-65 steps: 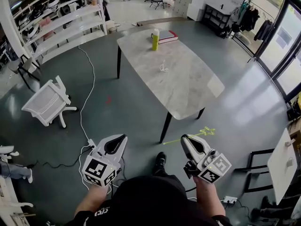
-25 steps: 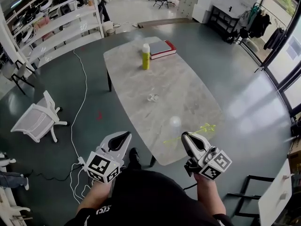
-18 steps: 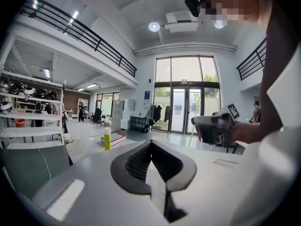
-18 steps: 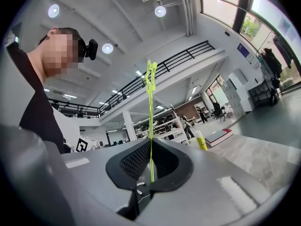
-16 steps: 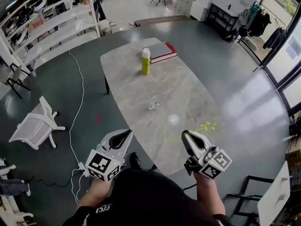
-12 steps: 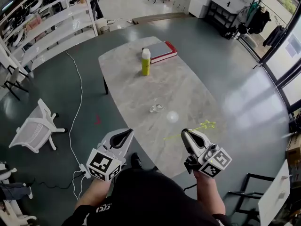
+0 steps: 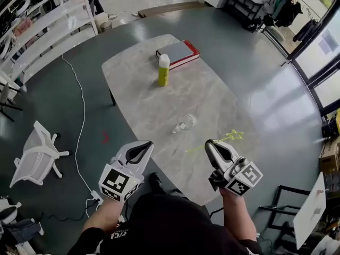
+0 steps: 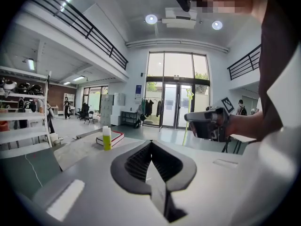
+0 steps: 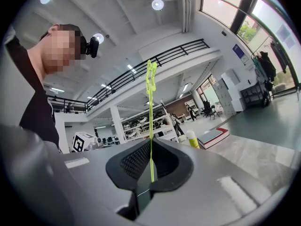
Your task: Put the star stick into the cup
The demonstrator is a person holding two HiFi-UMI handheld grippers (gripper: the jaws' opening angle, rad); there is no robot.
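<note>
**Stick in the claw, cup not yet reached**

Nearest the person, the left gripper (image 7: pixel 142 146) hangs just off the near edge of the table (image 7: pixel 133 97). In its own view its jaws are drawn together with nothing between them. Beside it, the right gripper (image 7: pixel 215 143) is over the near edge, toward the near right corner. Its jaws are pinched narrow on the thin shaft of the star stick (image 9: pixel 151 121), and the star end stands well clear of the pads. From the head view the star stick (image 7: pixel 229 138) lies crosswise to the claw, its star pointing toward the right edge.

A little beyond both claws, about midway across the near half of the top, is the clear cup (image 7: pixel 184 124). It is apart from the stick and from either gripper. Whether it stands upright or has tipped over I cannot tell. Farther on, near the far edge, a yellow-green bottle (image 7: pixel 163 70) stands upright. Just behind it, a red-covered book (image 7: pixel 177 53) lies flat.

By my reading, the step in hand is the carry, since the stick is gripped and the cup is ahead and slightly left of the right claw. The next move calls for bringing the stick over the cup's mouth and turning the wrist so the plain end points down. The jaws should part only once the shaft is inside the rim. If the cup proves to be lying over, the free left claw would have to right or steady it first. A light clear cup is likely to skid or topple under a sideways nudge.
</note>
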